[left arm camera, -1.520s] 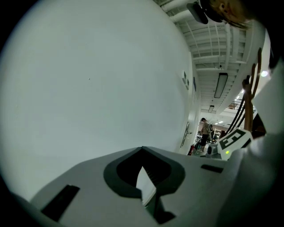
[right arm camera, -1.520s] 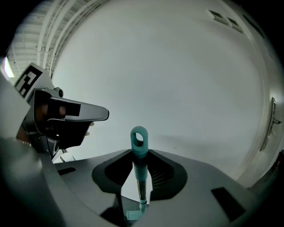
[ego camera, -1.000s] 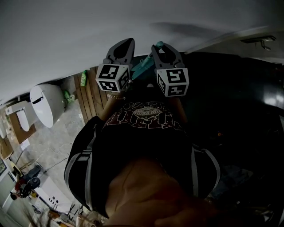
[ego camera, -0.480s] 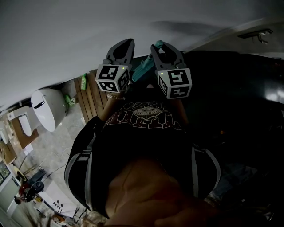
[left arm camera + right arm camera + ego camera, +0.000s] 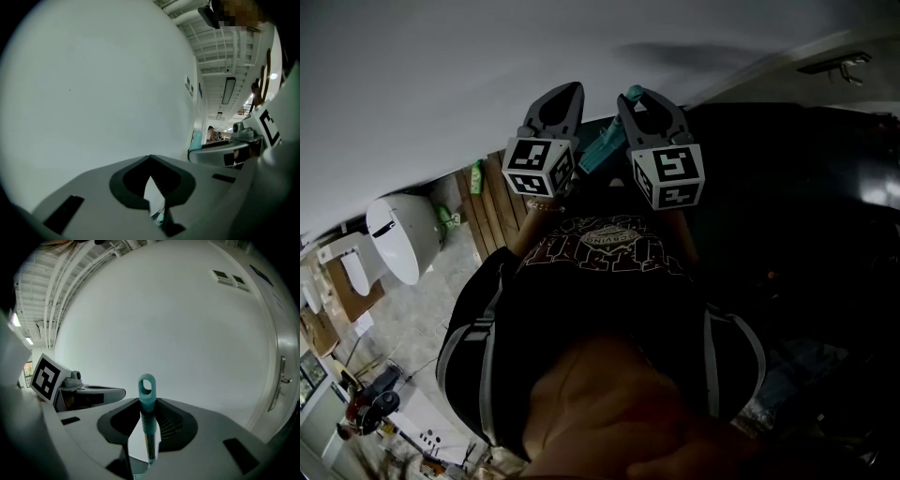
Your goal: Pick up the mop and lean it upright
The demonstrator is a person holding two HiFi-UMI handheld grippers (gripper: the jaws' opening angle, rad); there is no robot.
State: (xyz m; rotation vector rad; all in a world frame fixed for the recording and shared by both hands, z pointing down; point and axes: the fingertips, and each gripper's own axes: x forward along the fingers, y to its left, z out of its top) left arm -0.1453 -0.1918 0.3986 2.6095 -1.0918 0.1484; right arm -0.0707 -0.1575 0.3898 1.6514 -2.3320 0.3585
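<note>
Mop (image 5: pixel 146 399): I see its teal handle standing upright between the jaws in the right gripper view, with the hanging loop poking out above them. In the head view (image 5: pixel 602 147) it slants from 7 o'clock up to 1 o'clock between the two grippers. I cannot see the mop head in any view.
Right gripper (image 5: pixel 149 403): clamped on the handle just below the loop, raised toward 12 o'clock in the head view (image 5: pixel 639 101).
Left gripper (image 5: pixel 150 158): jaw tips meet with nothing between them. Only a sliver of teal shows low through the gap behind the tips. In the head view it sits just beside the handle at its 9 o'clock (image 5: pixel 567 94).
Wall (image 5: pixel 487 75): plain and white, filling 12 o'clock in all views, close ahead of the handle top.
Toilet (image 5: pixel 398 234): down at 9 o'clock on the floor, well apart from the grippers.
Stage: my judgement is that the lift is done and the lean is not yet made.
Risk, slide: the wall looks smooth, so a shallow lean could let the handle top skate sideways once I let go.
Risk, pivot: with one grip this high, the unseen lower end may swing or sit badly.
Risk, release: opening before the top touches the wall would drop it.
</note>
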